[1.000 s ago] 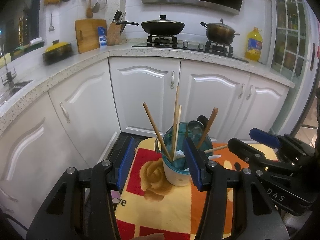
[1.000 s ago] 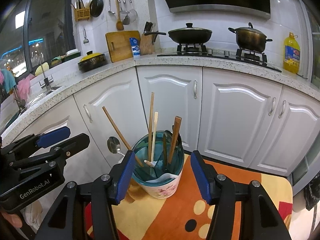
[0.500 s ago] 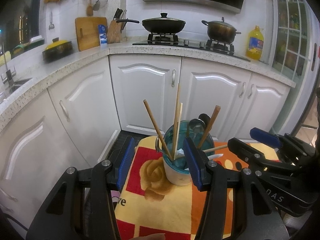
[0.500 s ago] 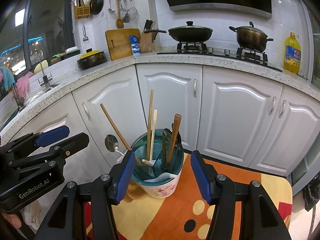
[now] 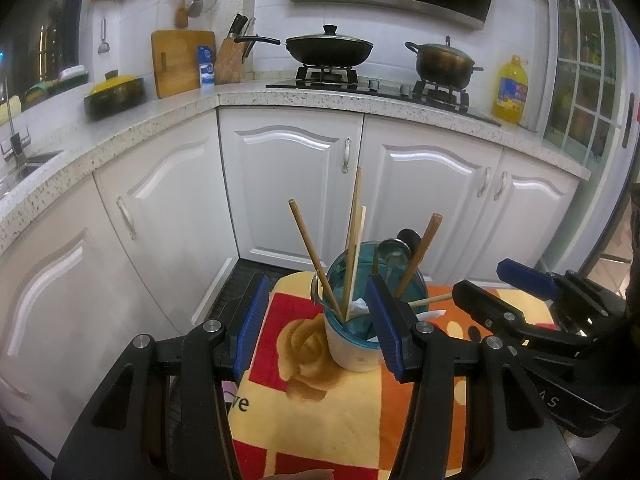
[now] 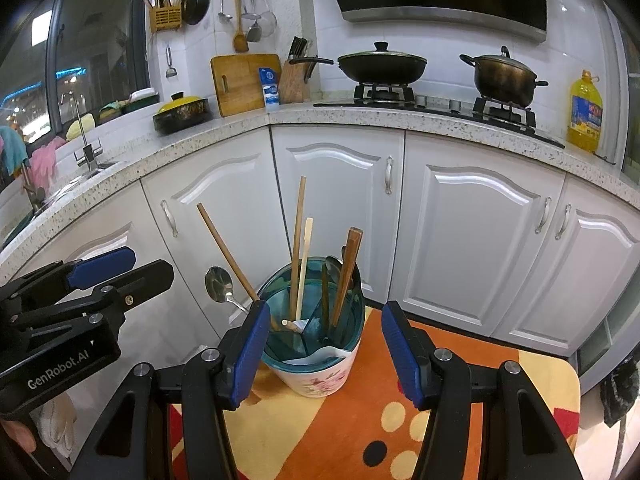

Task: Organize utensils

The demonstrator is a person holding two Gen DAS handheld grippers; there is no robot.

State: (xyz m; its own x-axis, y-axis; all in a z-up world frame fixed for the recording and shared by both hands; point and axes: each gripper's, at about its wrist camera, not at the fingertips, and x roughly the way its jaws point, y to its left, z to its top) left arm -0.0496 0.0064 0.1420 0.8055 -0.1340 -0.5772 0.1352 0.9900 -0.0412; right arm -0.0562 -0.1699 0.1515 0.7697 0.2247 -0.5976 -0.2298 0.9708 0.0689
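A white flowered utensil holder point(image 6: 316, 376) with a teal insert stands on a table under an orange, yellow and red cloth point(image 6: 452, 420). Several wooden chopsticks point(image 6: 298, 240) lean out of it, and a metal spoon point(image 6: 218, 284) sticks out to its left. My right gripper point(image 6: 325, 306) is open just short of the holder, with nothing in it. In the left wrist view the holder point(image 5: 352, 352) sits ahead of my left gripper point(image 5: 316, 284), which is also open with nothing between its pads. The right gripper point(image 5: 488, 284) shows to the holder's right, the left gripper point(image 6: 154, 262) to its left.
White cabinets point(image 6: 336, 200) wrap around behind the table under a speckled counter point(image 6: 400, 118). On it are a wok point(image 6: 380, 66), a pot point(image 6: 504, 78), an oil bottle point(image 6: 584, 114), a cutting board point(image 6: 240, 80) and a sink tap point(image 6: 86, 148) at left.
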